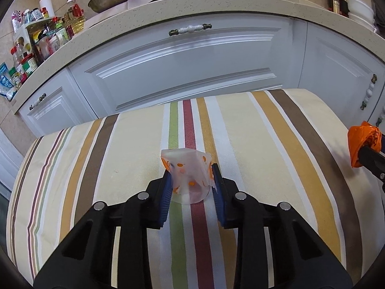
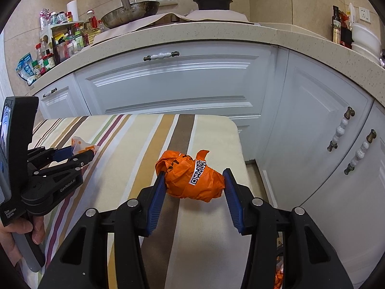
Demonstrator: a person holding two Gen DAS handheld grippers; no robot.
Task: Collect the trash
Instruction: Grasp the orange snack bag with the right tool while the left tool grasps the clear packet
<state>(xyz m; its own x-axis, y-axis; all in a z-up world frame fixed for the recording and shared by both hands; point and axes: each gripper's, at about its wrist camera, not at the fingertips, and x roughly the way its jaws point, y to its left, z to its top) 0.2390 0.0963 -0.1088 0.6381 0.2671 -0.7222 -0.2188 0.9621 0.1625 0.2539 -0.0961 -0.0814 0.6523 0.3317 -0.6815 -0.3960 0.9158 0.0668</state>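
Two hand-held claws work a striped bench set before white kitchen cabinets (image 2: 182,82), each clamped on one piece of trash. The left claw (image 1: 191,177) has its blue ribbed pads pressed on a crumpled wrapper (image 1: 186,171) — thin, translucent film dotted with orange, standing in a loose peak near the middle of the bench (image 1: 240,130). Its lower edge appears to touch the cloth, so the piece looks gripped but not yet raised. The pinch is low on the film, likely because so light a scrap would slip from a grip at its tip.

The right claw (image 2: 195,180) holds an orange wad (image 2: 192,178) of glossy, creased plastic with a white strip printed with a square code. It sits near the bench's right edge, squeezed from both sides; whether it rests on the cloth or hangs just clear cannot be told. The wad bulges between the pads, soft enough to give under them.

The bench cover is woven cloth in cream, tan, brown, green and maroon stripes, rounded at its corners. In the right view a hand (image 2: 14,236) grips the left claw's handle at the near left. No bin shows plainly — both pieces look ready to be carried off.
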